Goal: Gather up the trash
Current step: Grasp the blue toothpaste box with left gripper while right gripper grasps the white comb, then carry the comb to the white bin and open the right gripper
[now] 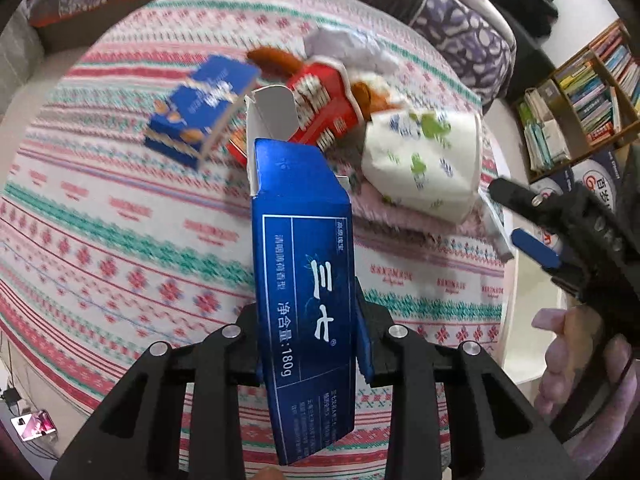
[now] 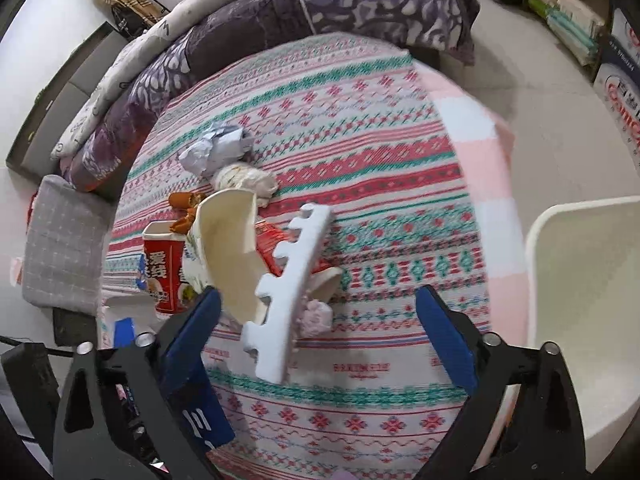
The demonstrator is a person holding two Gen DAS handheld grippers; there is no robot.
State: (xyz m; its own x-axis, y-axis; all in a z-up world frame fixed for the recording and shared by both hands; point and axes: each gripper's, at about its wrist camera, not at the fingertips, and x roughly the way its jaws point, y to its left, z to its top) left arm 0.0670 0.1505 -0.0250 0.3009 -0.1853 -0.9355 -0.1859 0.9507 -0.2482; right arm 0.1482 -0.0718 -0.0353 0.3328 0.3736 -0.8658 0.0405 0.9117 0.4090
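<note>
Spread over the bed, a striped red-and-green patterned blanket carries the litter pile ahead of my left claw, which clamps a tall blue cardboard toothpaste box, while my right claw gapes wide, empty, behind a white notched foam strip.

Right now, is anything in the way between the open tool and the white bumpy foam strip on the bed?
Nothing visible blocks it. The right tool is open, and the foam strip lies straight ahead, in line with its gap. The squashed paper cup only crowds the strip's left side.
</note>
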